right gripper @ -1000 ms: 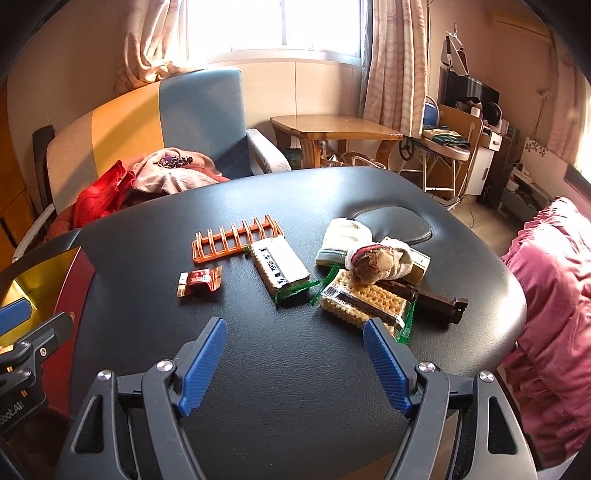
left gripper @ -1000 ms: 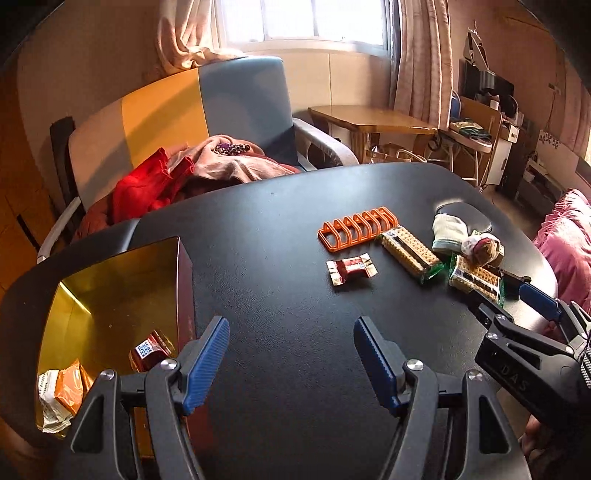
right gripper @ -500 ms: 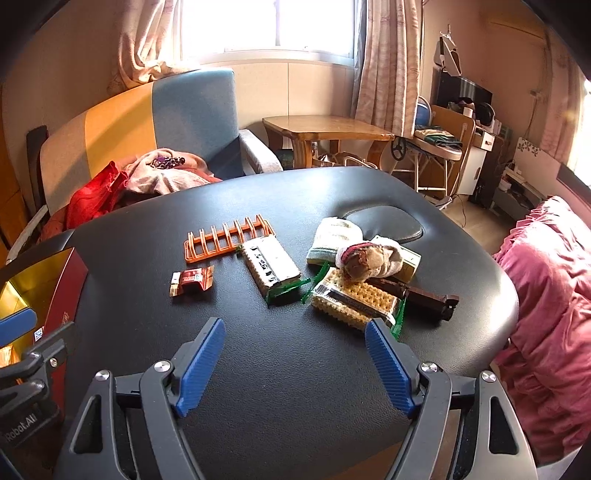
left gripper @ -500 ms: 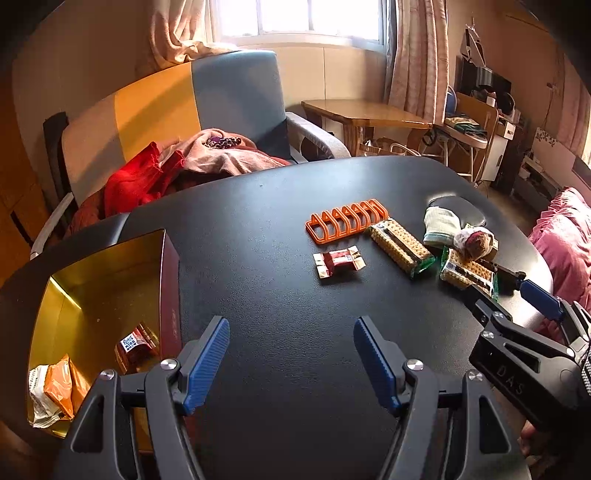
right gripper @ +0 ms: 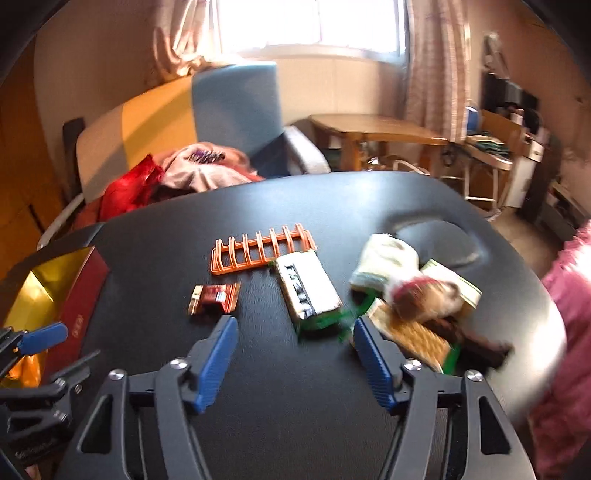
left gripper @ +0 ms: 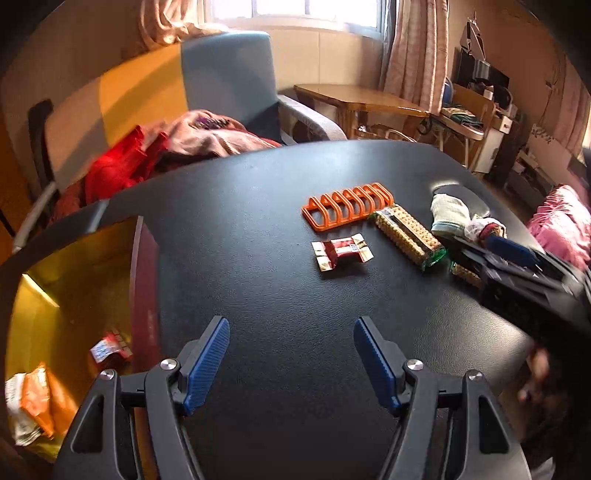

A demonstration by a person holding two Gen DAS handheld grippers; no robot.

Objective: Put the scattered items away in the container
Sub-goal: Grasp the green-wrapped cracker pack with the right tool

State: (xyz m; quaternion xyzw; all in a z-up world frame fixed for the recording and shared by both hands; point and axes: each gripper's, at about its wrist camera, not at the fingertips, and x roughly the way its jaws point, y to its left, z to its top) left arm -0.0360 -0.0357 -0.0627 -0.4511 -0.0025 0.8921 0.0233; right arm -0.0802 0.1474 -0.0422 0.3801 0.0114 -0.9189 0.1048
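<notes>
Left wrist view: the left gripper [left gripper: 291, 363] is hanging released over the black table [left gripper: 258, 229]; a candy [left gripper: 341, 252] is lying ahead, the gold box [left gripper: 74, 266] at left.

Right wrist view: the right gripper [right gripper: 293, 363] has just been closing, nothing between its jaws, biscuit packet [right gripper: 308, 290] lying just ahead.

On table: one orange rack [left gripper: 347, 205], one red candy [left gripper: 341, 252], two cracker packs [right gripper: 308, 291], possibly one sock [right gripper: 384, 264].

A lived-in room of a home, lit by a curtained window [left gripper: 310, 14]. An armchair [left gripper: 207, 85] in blue, yellow and grey is heaped with clothes [left gripper: 184, 144], a small wooden table [left gripper: 354, 96] stands under the curtains [left gripper: 413, 48], cluttered shelves [left gripper: 484, 92] line the far wall, and pink bedding [left gripper: 561, 225] lies beside the black padded table [left gripper: 258, 206].
</notes>
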